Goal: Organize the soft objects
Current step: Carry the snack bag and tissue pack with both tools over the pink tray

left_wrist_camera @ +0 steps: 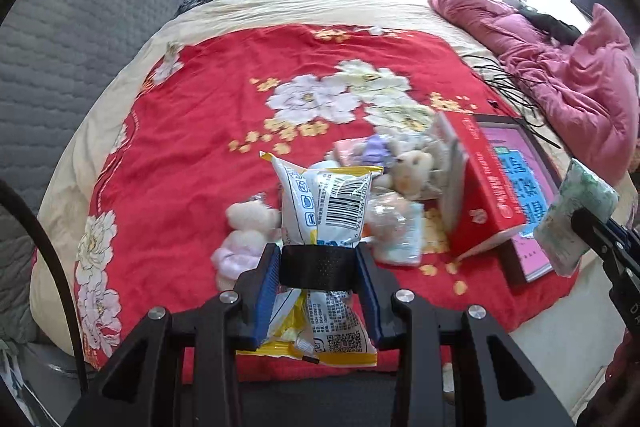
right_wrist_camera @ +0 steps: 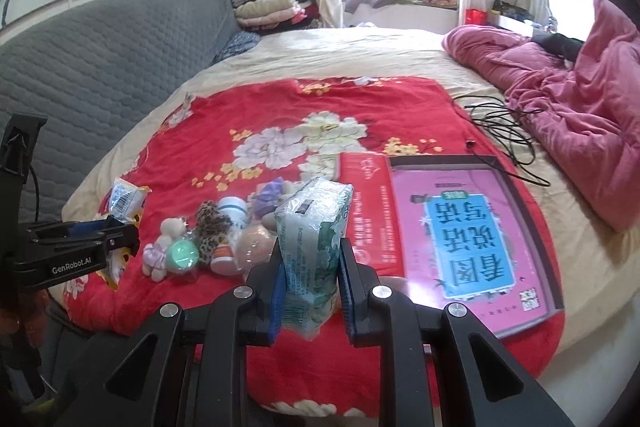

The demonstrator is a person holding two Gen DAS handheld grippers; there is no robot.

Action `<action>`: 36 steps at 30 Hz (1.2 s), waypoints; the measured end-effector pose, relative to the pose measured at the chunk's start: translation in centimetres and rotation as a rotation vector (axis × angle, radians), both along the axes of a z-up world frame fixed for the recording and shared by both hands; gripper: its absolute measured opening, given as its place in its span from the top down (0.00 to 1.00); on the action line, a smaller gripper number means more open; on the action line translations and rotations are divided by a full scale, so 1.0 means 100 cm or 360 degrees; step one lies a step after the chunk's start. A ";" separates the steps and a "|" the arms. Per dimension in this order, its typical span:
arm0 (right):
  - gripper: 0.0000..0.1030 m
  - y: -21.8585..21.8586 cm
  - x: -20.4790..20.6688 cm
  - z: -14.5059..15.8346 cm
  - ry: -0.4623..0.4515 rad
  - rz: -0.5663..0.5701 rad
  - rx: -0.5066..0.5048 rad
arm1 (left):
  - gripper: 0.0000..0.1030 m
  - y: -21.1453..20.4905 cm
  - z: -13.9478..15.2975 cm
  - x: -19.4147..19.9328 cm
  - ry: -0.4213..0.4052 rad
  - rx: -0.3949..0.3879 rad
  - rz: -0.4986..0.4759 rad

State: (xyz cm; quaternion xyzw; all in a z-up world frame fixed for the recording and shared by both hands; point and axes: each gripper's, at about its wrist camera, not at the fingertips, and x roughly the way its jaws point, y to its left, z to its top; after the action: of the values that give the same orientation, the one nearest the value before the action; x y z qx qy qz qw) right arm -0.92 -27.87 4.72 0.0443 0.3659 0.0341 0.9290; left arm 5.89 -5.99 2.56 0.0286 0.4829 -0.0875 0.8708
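In the left wrist view my left gripper (left_wrist_camera: 318, 267) is shut on a white and yellow snack packet (left_wrist_camera: 324, 207) with a barcode, held upright above the red flowered blanket (left_wrist_camera: 192, 131). My right gripper (right_wrist_camera: 312, 283) is shut on a green and white tissue pack (right_wrist_camera: 312, 239). Each gripper also shows in the other's view: the right gripper (left_wrist_camera: 592, 231) with the tissue pack (left_wrist_camera: 576, 219) at the right edge, the left gripper (right_wrist_camera: 120, 231) with the snack packet (right_wrist_camera: 126, 201) at the left edge. A pile of small plush toys (right_wrist_camera: 200, 239) lies on the blanket between them.
A red box (right_wrist_camera: 368, 211) with a pink picture book (right_wrist_camera: 468, 239) in it lies right of the pile. A black cable (right_wrist_camera: 504, 123) and a pink quilt (right_wrist_camera: 580, 115) are at the right. A grey padded headboard (right_wrist_camera: 100, 67) runs along the left; folded clothes (right_wrist_camera: 272, 9) sit at the back.
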 end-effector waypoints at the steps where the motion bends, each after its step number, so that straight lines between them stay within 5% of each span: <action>1: 0.77 -0.005 -0.002 0.002 -0.0008 -0.0013 0.0002 | 0.64 -0.005 0.001 -0.001 -0.0003 -0.0004 -0.0015; 25: 0.77 -0.131 -0.014 -0.005 -0.0016 -0.0324 -0.0003 | 0.64 -0.182 0.004 -0.005 -0.0006 -0.0007 -0.0410; 36: 0.77 -0.199 -0.009 -0.039 0.0148 -0.0450 -0.0016 | 0.64 -0.275 -0.033 -0.007 0.0182 -0.0051 -0.0587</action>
State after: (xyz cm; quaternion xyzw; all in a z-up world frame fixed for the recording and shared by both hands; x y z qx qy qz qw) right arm -1.86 -47.80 0.86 0.0922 0.3989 -0.1009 0.9067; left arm 5.19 -33.52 -0.73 0.0977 0.5168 -0.2547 0.8115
